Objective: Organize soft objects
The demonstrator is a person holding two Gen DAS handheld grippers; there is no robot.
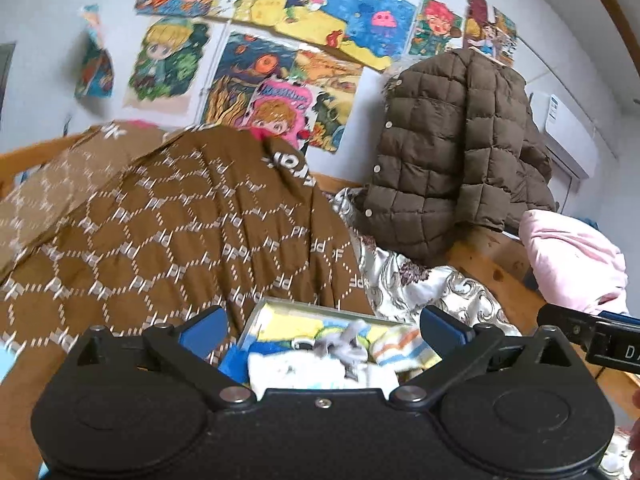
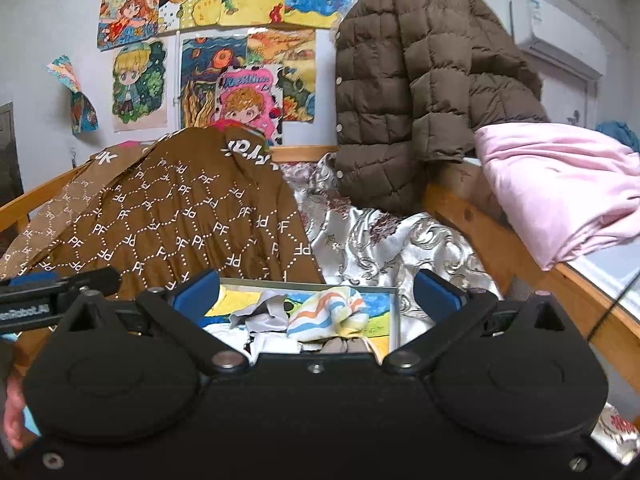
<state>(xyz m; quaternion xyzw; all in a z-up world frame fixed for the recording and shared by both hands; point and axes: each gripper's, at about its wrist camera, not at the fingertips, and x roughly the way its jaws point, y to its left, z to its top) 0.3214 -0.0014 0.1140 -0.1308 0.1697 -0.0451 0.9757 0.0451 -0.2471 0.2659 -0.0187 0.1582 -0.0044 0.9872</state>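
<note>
A shallow box (image 1: 280,302) (image 2: 394,308) holds several small soft items. Among them are a striped sock (image 1: 404,350) (image 2: 324,312), a grey sock (image 1: 344,340) and a white one (image 1: 304,372). My left gripper (image 1: 322,330) hovers just short of the box, open wide, with nothing between its blue pads. My right gripper (image 2: 317,294) is open as well, above the near side of the box and empty. Each gripper shows at the edge of the other's view: the right gripper (image 1: 592,332) and the left gripper (image 2: 60,292).
A brown patterned quilt (image 1: 180,220) (image 2: 192,216) is heaped left of the box on silver floral bedding (image 1: 408,280) (image 2: 380,240). A brown puffer jacket (image 1: 448,152) (image 2: 408,92) hangs over the wooden bed frame (image 1: 492,268) (image 2: 480,220). Pink folded fabric (image 1: 576,264) (image 2: 560,184) lies on the right.
</note>
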